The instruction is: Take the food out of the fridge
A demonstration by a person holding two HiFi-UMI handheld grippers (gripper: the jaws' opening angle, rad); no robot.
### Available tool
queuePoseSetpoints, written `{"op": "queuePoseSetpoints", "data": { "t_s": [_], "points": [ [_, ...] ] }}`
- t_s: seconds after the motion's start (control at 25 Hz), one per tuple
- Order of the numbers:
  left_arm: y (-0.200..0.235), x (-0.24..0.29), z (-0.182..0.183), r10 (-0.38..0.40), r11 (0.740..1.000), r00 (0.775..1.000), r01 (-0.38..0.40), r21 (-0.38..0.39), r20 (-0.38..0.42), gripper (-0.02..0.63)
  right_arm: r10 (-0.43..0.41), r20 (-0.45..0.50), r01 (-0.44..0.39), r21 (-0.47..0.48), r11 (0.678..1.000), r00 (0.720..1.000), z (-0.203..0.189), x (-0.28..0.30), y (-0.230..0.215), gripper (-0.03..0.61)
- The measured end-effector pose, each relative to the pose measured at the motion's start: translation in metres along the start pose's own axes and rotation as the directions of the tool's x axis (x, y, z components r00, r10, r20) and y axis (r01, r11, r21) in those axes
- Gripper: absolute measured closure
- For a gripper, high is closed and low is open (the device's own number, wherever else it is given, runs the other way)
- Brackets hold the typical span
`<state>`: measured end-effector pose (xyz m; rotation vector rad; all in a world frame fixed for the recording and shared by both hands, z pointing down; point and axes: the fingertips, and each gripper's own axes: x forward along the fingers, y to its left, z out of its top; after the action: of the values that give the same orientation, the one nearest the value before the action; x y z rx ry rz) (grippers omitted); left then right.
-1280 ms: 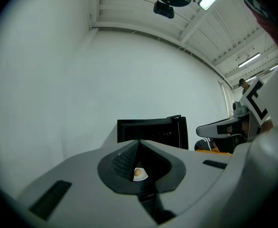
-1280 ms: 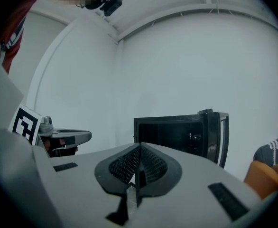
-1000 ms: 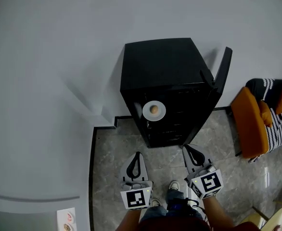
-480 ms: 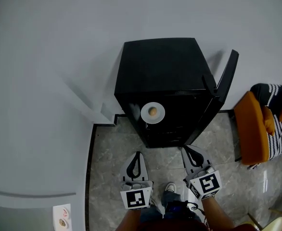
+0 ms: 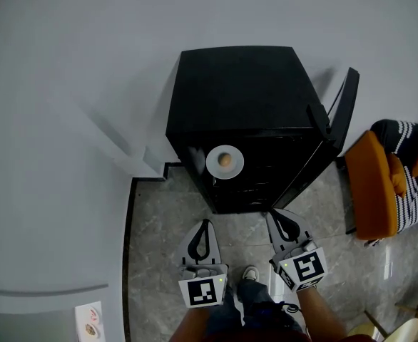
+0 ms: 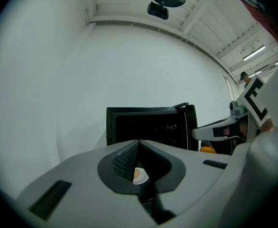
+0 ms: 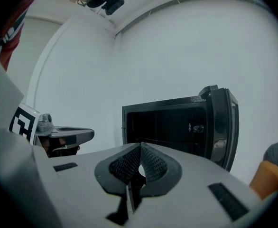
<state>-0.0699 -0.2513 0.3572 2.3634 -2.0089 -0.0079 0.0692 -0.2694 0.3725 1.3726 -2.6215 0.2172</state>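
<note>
Food [image 5: 225, 160], a small round piece, sits on a white plate [image 5: 215, 169] inside the open fridge [image 5: 237, 91], towards the left side of the opening. Your left gripper [image 5: 205, 226] and right gripper [image 5: 275, 218] hang side by side over the floor, short of the fridge and not touching it. On both, the fingers [image 6: 124, 160] are pressed together at the tips and hold nothing.

Reach in like that and you would likely shove the plate deeper rather than grasp it, so part them first. Pinching only the rim with one gripper could tip the plate, and the round piece looks ready to roll off. The door [image 5: 343, 109] stands open on your right, and a wide swing of the right gripper could knock it.
</note>
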Motion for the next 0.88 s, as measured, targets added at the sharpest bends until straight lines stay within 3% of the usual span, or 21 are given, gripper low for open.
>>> {"op": "queuePoseSetpoints", "data": {
  "t_s": [0.24, 0.36, 0.56, 0.88],
  "points": [
    [0.014, 0.011, -0.016, -0.021, 1.0, 1.0, 0.021, -0.003, -0.012, 0.6, -0.015, 0.071, 0.014, 0.011, 1.0, 0.997, -0.01, 0.023, 0.006, 0.557],
    [0.019, 0.016, -0.028, -0.034, 0.999, 0.999, 0.034, -0.005, -0.018, 0.6, -0.022, 0.01, 0.022, 0.006, 1.0, 1.0, -0.027, 0.032, 0.008, 0.557],
    [0.033, 0.022, -0.05, -0.038, 0.999, 0.999, 0.038, -0.01, -0.032, 0.6, -0.022, 0.071, 0.021, 0.013, 1.0, 0.997, -0.038, 0.05, 0.012, 0.557],
    [0.047, 0.03, -0.087, -0.047, 0.999, 0.997, 0.046, -0.015, -0.055, 0.6, -0.03, 0.044, 0.03, 0.008, 1.0, 0.999, -0.07, 0.075, 0.013, 0.557]
  ]
}}
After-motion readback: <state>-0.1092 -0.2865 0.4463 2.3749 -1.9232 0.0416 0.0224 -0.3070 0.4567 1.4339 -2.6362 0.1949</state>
